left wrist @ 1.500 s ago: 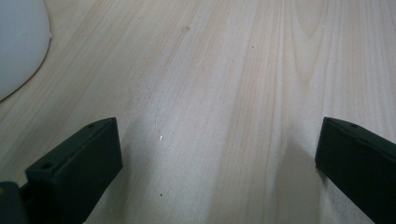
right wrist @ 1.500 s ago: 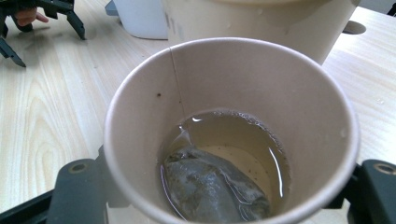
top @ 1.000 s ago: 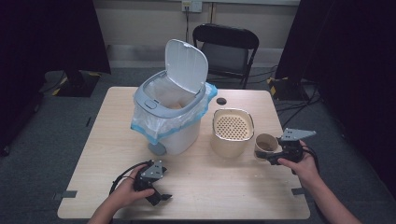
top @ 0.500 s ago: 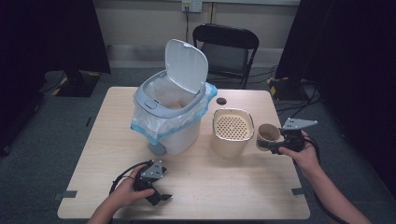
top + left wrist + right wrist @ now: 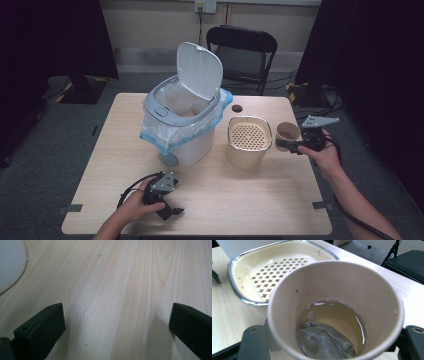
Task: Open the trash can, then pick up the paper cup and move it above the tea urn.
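The right gripper (image 5: 290, 145) pinches the cup (image 5: 335, 310), tea and bag inside, lifted beside the strainer (image 5: 249, 135), nothing poured yet; the left gripper (image 5: 167, 210) rests spread on the table (image 5: 120, 277).

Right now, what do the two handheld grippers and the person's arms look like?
Both are black. The left gripper carries a grey three-cornered plate and trails a black cable; its blocky fingers have small screw holes. The right gripper has the same plate and cable. The forearms are bare, no sleeves visible.
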Available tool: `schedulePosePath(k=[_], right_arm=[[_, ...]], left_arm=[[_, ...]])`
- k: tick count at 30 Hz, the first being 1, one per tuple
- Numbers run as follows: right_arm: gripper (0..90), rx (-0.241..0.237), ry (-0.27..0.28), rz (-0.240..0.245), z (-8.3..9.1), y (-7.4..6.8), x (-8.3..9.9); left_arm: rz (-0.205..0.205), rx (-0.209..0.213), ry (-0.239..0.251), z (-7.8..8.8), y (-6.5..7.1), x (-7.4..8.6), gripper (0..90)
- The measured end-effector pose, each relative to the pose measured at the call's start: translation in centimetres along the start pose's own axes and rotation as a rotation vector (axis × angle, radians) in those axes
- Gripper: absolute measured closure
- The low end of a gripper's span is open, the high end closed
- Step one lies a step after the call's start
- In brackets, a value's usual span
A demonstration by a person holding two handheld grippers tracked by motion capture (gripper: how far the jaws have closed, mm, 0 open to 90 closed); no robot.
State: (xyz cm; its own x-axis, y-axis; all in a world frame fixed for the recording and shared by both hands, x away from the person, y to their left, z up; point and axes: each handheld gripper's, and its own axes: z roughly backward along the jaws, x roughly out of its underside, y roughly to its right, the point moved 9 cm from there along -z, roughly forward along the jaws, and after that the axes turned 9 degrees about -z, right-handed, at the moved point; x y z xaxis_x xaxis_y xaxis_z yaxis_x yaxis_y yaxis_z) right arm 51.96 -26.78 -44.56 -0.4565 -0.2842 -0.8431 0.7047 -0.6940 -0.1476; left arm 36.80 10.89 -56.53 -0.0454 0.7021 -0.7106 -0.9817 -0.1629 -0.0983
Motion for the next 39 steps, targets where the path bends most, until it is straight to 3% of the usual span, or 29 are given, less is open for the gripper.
schedulePosePath(k=[19, 28, 39], right_arm=[[27.0, 0.036, 0.036, -0.038, -0.2, 2.9, -4.8], [27.0, 0.039, 0.045, -0.05, -1.1, 3.8, -6.9], [27.0, 0.077, 0.054, -0.048, -2.8, 5.2, -9.2]], left_arm=[[-0.001, -0.001, 0.001, 0.0, 0.0, 0.0, 0.0], [-0.004, -0.004, 0.0, 0.0, -0.1, 0.0, 0.0], [-0.006, 0.001, -0.005, 0.1, 0.0, 0.0, 0.0]])
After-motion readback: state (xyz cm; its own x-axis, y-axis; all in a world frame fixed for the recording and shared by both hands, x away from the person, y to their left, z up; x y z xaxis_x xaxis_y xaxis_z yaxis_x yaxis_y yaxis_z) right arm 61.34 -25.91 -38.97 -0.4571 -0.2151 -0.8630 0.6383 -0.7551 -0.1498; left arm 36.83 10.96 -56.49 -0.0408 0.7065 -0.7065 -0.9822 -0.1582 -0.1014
